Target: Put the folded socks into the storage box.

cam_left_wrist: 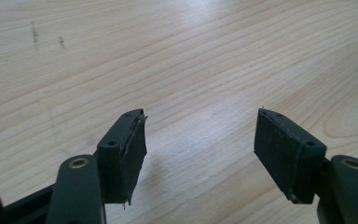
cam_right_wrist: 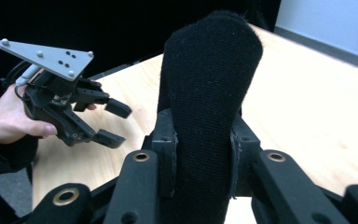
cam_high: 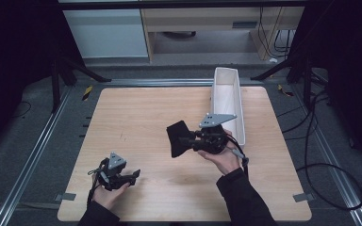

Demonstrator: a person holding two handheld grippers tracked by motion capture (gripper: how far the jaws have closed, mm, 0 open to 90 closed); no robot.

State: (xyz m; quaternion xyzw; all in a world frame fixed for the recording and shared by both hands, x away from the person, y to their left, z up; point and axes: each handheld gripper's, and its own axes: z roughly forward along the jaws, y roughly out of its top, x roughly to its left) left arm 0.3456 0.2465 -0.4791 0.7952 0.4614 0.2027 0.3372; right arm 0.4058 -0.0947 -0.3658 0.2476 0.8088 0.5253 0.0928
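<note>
Now the right gripper (cam_high: 185,140) clamps a black cloth (cam_high: 178,137) above the wooden table (cam_high: 136,113), while the left gripper (cam_high: 133,175) stands open with nothing between its pads.

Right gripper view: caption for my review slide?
Right claw clamps a black sock above the wooden table; left claw open beyond.

No text, label, brand, number or sign can be read in any of the views. The yellow-and-black striped tape (cam_high: 87,92) on the floor, at the upper left of the high view, carries a warning pattern but no lettering.
</note>
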